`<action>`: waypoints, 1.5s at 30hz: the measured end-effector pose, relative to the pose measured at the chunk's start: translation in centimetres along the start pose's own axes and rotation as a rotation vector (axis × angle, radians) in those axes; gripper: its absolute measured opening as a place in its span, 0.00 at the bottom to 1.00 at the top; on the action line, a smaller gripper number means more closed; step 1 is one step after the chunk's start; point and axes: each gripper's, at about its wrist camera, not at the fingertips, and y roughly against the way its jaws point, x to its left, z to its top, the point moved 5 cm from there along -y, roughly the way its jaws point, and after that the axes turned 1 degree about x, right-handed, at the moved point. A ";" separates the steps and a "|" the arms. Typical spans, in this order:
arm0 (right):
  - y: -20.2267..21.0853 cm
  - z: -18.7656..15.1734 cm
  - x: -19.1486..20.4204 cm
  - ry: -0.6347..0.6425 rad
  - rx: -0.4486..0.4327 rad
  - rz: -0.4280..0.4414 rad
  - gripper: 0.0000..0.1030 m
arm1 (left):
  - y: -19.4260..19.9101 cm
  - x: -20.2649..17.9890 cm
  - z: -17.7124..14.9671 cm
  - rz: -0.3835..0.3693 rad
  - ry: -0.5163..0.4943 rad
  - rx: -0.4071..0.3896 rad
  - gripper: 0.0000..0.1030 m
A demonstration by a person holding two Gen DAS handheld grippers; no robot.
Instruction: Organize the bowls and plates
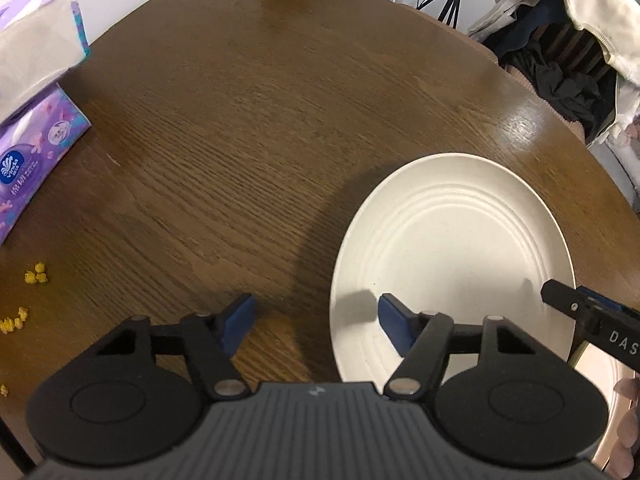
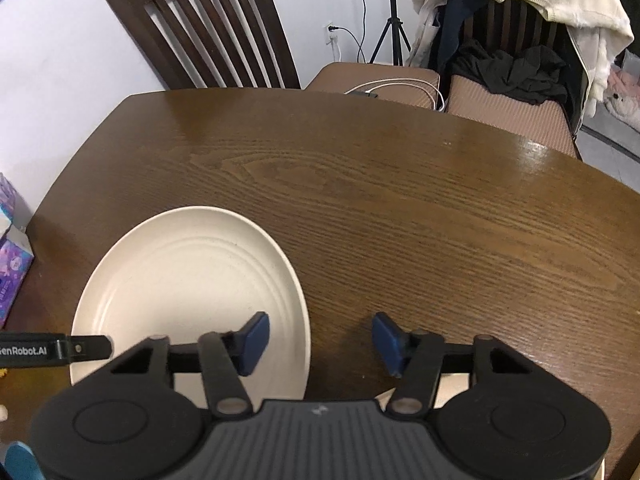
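A cream plate (image 1: 452, 248) (image 2: 188, 272) with raised rings lies flat on the brown wooden table (image 1: 240, 140) (image 2: 400, 200). My left gripper (image 1: 316, 308) is open and straddles the plate's left rim: one blue pad is over the table, the other over the plate. My right gripper (image 2: 319, 322) is open too and straddles the right rim, with its left pad above the plate and its right pad above bare wood. Neither gripper's pads press on the rim. Each view also shows a black finger of the other gripper at the opposite rim.
Purple tissue packs (image 1: 36, 148) sit at the table's left edge, with yellow crumbs (image 1: 36, 278) near them. A dark slatted chair (image 2: 208, 28) stands behind the table. Another chair to the right is heaped with clothes (image 2: 520, 20). A tripod (image 2: 394, 20) stands by the wall.
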 end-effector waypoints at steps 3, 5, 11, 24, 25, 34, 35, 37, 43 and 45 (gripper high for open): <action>-0.2 -0.2 -0.1 -0.003 0.005 -0.007 0.51 | 0.1 -0.1 0.2 0.000 -0.004 -0.003 0.51; -0.2 -0.2 -0.1 -0.005 0.002 -0.009 0.43 | 0.2 -0.1 0.3 -0.009 -0.003 0.000 0.37; 0.0 -0.5 0.3 -0.023 0.008 0.050 0.12 | 0.3 -0.8 0.3 -0.060 -0.012 0.008 0.15; 0.7 -1.0 0.7 -0.026 -0.008 0.033 0.08 | 0.6 -1.8 0.4 -0.039 -0.046 -0.008 0.15; 0.7 -1.0 0.7 -0.026 -0.011 0.030 0.08 | 0.6 -1.9 0.4 -0.038 -0.048 -0.009 0.15; 1.3 -1.0 1.0 -0.024 -0.029 0.017 0.08 | 1.2 -2.4 0.7 -0.031 -0.072 -0.030 0.15; 1.4 -1.0 1.1 -0.024 -0.032 0.016 0.08 | 1.4 -2.5 0.8 -0.031 -0.074 -0.033 0.15; 1.8 -0.8 1.0 -0.025 -0.039 0.014 0.08 | 1.8 -2.6 0.9 -0.033 -0.077 -0.038 0.15; 3.0 -0.5 1.0 -0.033 -0.058 0.010 0.09 | 3.1 -3.0 1.0 -0.039 -0.086 -0.055 0.15; 3.7 -0.8 1.0 -0.035 -0.067 0.009 0.08 | 3.6 -3.1 0.9 -0.041 -0.089 -0.062 0.15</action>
